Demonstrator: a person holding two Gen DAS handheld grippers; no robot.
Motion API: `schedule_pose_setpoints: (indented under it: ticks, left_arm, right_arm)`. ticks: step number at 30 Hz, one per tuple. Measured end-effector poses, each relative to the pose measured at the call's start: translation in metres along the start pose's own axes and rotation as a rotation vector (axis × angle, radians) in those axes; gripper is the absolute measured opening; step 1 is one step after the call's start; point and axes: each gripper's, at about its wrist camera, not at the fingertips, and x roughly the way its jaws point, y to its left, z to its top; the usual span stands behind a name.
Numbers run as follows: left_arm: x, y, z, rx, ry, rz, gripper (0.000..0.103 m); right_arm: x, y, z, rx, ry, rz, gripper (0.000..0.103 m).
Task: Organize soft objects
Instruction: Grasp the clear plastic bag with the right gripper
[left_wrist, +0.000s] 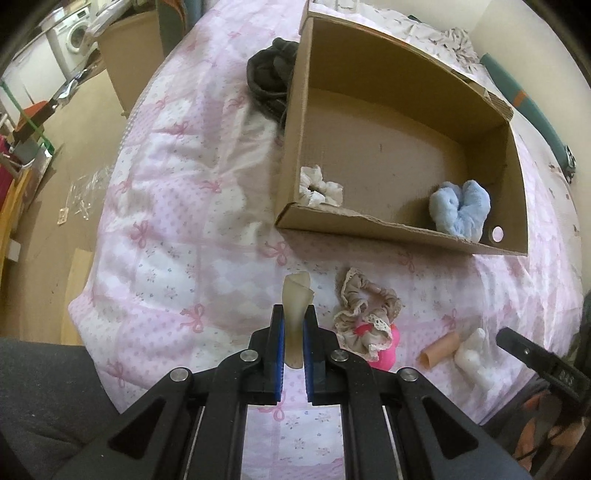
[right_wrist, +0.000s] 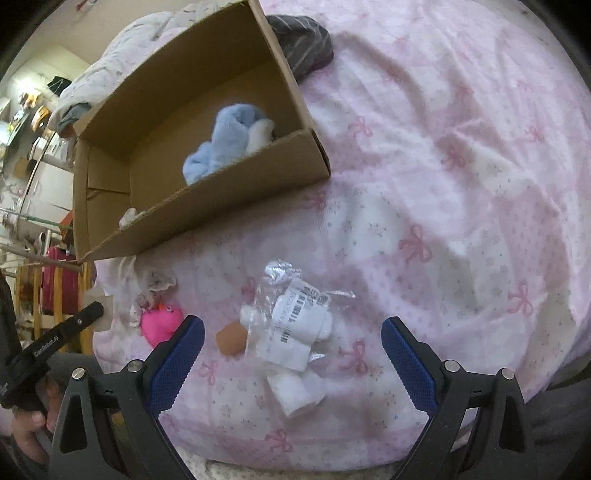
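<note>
My left gripper (left_wrist: 293, 314) is shut on a pale, translucent yellowish soft piece (left_wrist: 295, 299), held above the pink quilt. Ahead stands an open cardboard box (left_wrist: 369, 221) holding a white scrunchie (left_wrist: 317, 184) and a blue plush (left_wrist: 460, 208). On the quilt to the right lie a beige lace scrunchie (left_wrist: 365, 314), a pink toy (left_wrist: 384, 350), a tan tube (left_wrist: 439, 349) and a white soft toy (left_wrist: 476, 354). My right gripper (right_wrist: 291, 334) stands open over the white soft toy in a clear labelled bag (right_wrist: 291, 332), beside the tan tube (right_wrist: 231, 338) and the pink toy (right_wrist: 160, 321).
A dark garment (left_wrist: 269, 81) lies behind the box's left wall. The quilt (left_wrist: 177, 206) ends at the left above a brown floor (left_wrist: 55, 229) with scattered clutter. A washing machine (left_wrist: 74, 37) stands far left. The other gripper's black body (right_wrist: 48, 354) shows at the left.
</note>
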Motion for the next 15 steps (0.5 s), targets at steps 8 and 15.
schedule_pose_setpoints:
  ticks: [8,15]
  left_arm:
    - [0.002,0.004,0.001,-0.022,0.005,-0.005,0.008]
    - [0.003,0.001,0.000,-0.003,0.002,0.002,0.008]
  right_arm:
    - [0.036,-0.021,0.005,0.169,0.121,0.115,0.044]
    - [0.006,-0.011,0.005,0.134,-0.007,0.190,0.038]
